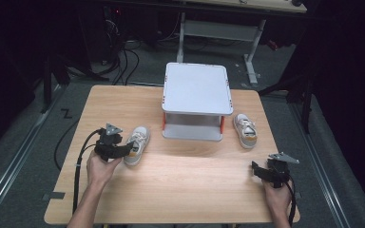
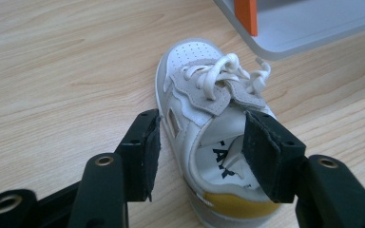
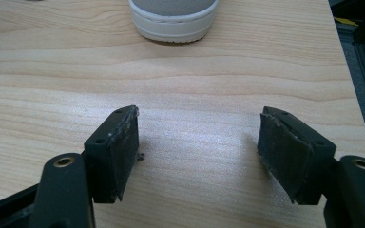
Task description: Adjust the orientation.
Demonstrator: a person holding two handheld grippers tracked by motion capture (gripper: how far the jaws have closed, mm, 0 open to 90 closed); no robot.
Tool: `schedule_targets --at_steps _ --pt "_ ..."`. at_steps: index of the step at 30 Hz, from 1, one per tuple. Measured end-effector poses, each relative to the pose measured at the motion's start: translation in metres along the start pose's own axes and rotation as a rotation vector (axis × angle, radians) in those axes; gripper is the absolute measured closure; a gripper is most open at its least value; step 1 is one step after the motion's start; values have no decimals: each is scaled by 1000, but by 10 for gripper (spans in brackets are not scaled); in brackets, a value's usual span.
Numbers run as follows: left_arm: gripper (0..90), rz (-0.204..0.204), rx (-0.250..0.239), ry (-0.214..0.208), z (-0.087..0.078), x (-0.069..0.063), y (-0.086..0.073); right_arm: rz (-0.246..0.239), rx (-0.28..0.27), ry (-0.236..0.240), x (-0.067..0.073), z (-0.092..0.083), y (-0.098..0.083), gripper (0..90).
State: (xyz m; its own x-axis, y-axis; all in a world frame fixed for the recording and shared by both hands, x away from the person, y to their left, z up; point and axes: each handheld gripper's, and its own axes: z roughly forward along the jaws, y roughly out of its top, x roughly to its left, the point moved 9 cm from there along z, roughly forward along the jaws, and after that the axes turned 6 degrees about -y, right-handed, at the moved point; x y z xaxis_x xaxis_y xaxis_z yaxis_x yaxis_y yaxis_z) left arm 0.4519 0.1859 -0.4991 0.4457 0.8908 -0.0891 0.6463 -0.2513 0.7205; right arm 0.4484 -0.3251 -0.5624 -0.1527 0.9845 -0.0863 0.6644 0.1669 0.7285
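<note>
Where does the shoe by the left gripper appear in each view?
High view: the left shoe lies left of centre, beside the left gripper.
Left gripper view: it sits centre frame, its heel collar between the jaws.
Right gripper view: not in it; the sole at the top edge is the other shoe.
Shared landmark: the wooden table.

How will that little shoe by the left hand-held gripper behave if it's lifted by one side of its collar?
The shoe looks small, so probably light. Its collar wall seems thin and may flex inward. Loosely tied laces could dangle, and the toe may dip.
</note>
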Motion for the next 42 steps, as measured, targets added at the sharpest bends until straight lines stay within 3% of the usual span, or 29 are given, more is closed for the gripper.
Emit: schedule_targets --at_steps 3,7,13,18,25,27,31,37,42 --pt "511 42 43 6 11 -1 -2 0 0 0 0 0 0 301" --pt "558 45 78 11 19 1 -7 0 0 1 0 0 0 301" --pt "692 36 71 20 18 5 -6 0 0 1 0 0 0 301" --pt "806 68 73 30 17 4 -7 0 0 1 0 0 0 301" --pt "846 80 47 64 13 5 -3 0 0 0 0 0 0 301" --pt "853 64 34 54 12 3 -2 0 0 1 0 0 0 301" --pt "855 73 34 54 11 1 -1 0 0 1 0 0 0 301" --pt "855 71 16 19 8 -10 1 -1 0 -1 0 0 0 301" --pt "854 69 -3 -18 2 -28 6 0 0 -1 0 0 0 301"
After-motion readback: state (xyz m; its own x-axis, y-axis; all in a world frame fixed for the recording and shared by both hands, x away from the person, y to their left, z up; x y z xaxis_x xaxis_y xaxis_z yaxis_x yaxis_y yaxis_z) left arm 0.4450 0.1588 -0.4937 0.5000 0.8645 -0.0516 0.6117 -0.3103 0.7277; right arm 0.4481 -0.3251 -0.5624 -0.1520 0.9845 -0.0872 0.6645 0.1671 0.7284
